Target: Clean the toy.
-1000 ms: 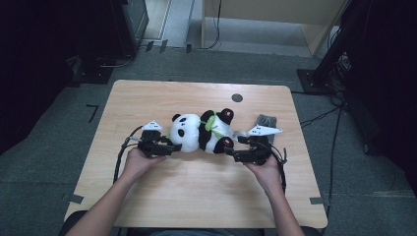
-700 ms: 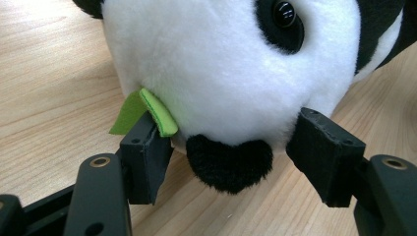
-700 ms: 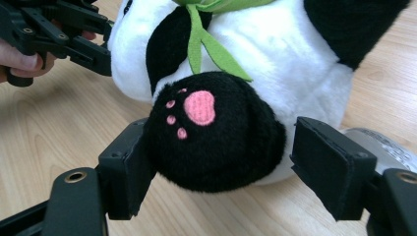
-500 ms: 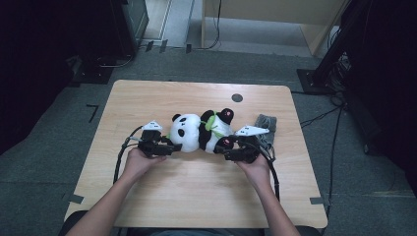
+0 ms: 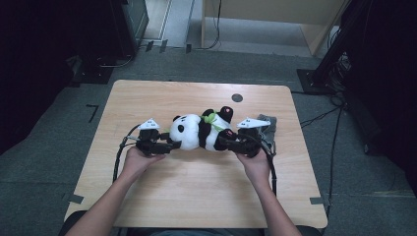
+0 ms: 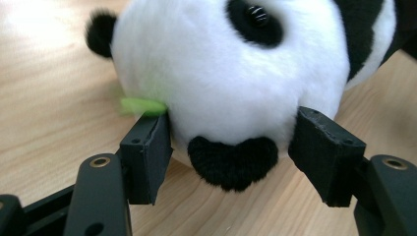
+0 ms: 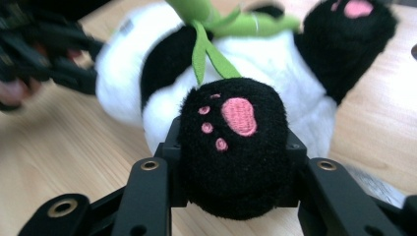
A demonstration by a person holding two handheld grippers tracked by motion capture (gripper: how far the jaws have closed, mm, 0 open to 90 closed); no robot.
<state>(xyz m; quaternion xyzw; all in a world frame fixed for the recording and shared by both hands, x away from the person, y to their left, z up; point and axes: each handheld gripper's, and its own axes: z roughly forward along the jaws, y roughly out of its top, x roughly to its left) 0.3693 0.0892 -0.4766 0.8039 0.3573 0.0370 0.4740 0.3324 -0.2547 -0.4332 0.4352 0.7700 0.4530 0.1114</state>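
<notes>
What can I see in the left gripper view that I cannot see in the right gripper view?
Left gripper view: the panda's head with an eye and a black ear between the left hand-held gripper pads, which press its sides.

Right gripper view: a black foot with pink pads, clamped by the right hand-held gripper, whose jaws have just been closing, and green leaves.

Both: the panda and the wooden table.

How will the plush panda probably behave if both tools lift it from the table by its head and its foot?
The plush panda is soft and probably light. Its black foot bulges between the right tool jaws, which have just been closing, so it should squash, not slip. Held at the ends, the body will likely sag.
</notes>
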